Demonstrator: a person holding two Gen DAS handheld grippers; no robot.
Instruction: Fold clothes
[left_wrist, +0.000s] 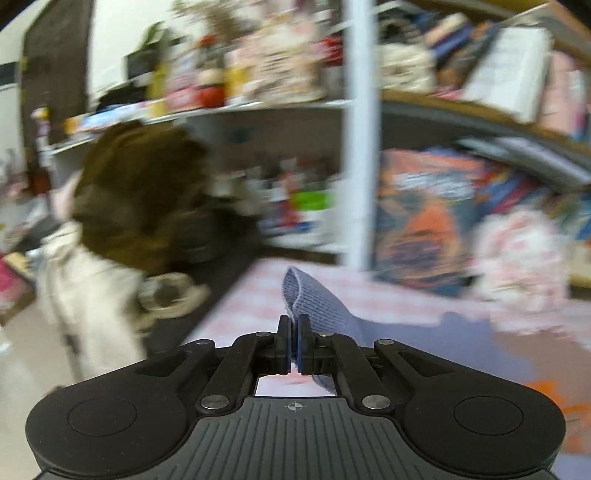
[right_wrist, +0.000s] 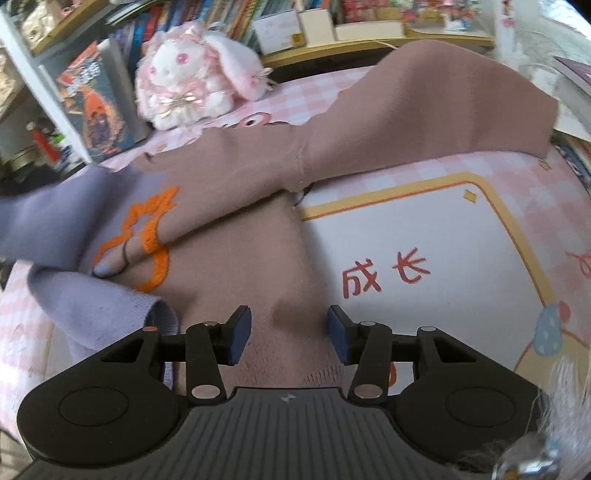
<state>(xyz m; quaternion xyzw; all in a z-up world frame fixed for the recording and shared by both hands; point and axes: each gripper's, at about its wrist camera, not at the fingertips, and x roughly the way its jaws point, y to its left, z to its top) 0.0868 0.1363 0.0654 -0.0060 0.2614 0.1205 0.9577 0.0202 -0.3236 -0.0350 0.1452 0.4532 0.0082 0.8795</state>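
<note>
A sweater lies on the pink checked mat (right_wrist: 443, 236). Its body is dusty pink-brown (right_wrist: 243, 266) with an orange knitted outline (right_wrist: 155, 229); its left part is lavender (right_wrist: 62, 225). One pink-brown sleeve (right_wrist: 424, 110) stretches to the back right. My left gripper (left_wrist: 294, 325) is shut on the lavender ribbed edge (left_wrist: 310, 299), held up above the mat; the view is motion-blurred. My right gripper (right_wrist: 289, 332) is open, its fingers straddling the sweater's lower body just above the cloth.
A pink-and-white plush rabbit (right_wrist: 192, 74) sits at the mat's back edge. Bookshelves (right_wrist: 92, 81) with books and boxes stand behind. A brown garment (left_wrist: 136, 192) over a chair is on the left. A white post (left_wrist: 360, 133) rises behind the table.
</note>
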